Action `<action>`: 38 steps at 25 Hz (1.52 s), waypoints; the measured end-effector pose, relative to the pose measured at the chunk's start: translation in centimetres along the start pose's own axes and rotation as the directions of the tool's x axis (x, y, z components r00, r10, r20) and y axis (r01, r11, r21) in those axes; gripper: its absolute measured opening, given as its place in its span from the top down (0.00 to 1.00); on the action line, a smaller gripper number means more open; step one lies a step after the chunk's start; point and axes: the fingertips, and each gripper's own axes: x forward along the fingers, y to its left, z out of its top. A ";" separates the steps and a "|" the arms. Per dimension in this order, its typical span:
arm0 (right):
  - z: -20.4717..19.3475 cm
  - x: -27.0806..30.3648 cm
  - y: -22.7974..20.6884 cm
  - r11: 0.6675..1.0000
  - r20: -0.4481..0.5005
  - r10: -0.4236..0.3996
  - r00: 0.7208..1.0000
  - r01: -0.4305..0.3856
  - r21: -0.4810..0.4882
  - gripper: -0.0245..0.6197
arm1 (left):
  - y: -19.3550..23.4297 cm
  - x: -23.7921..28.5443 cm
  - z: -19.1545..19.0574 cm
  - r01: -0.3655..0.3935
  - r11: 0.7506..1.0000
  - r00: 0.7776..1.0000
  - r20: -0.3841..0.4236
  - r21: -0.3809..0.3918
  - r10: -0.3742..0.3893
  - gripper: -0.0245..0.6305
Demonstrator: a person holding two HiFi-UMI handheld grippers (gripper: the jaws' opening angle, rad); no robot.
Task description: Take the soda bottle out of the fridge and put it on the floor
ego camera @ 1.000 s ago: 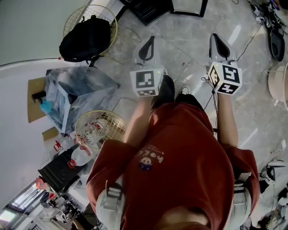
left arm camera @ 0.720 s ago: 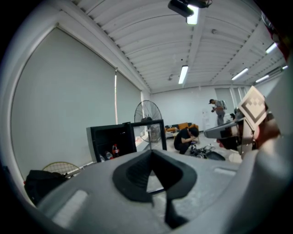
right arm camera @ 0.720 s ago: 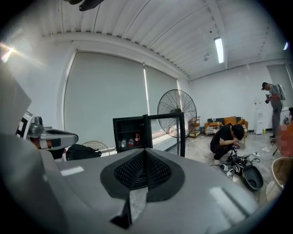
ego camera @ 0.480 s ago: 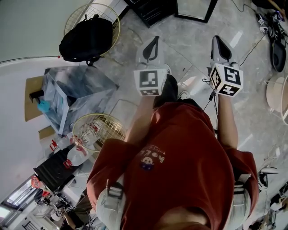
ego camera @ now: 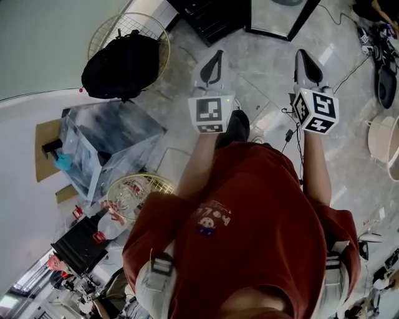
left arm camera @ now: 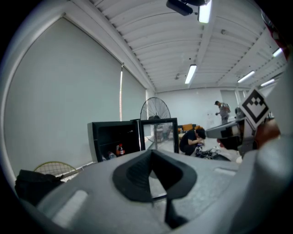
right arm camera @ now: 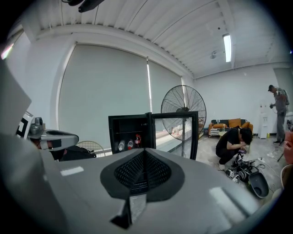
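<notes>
Fingers pressed together, left gripper, right gripper; soda bottle dark, red label, in fridge.

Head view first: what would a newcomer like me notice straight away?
A person in a red shirt holds out the left tongs and the right tongs, both shut and empty. Ahead stands a black fridge, door open, bottles inside. A black backpack fills a wire basket at left.

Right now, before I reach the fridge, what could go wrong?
The cable lies on the floor near your feet: you could trip. The soda bottle stands close beside clear bottles in the fridge; a grab may knock them. The right gripper is shut; open it first.
</notes>
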 end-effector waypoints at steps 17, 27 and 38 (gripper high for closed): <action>4.6 17.4 4.5 0.999 -0.031 -0.025 0.999 0.024 -0.024 0.96 | 14.5 12.2 0.7 0.039 0.998 0.999 0.005 -0.039 -0.039 0.96; 5.2 22.9 7.2 0.998 -0.038 0.044 0.998 -0.045 -0.042 0.96 | 18.9 13.9 0.1 -0.007 0.999 1.000 -0.006 -0.046 0.006 0.96; 8.2 29.5 3.5 0.987 0.001 0.154 0.988 -0.154 -0.047 0.96 | 19.7 20.1 1.8 -0.115 0.993 0.993 -0.017 -0.014 0.115 0.96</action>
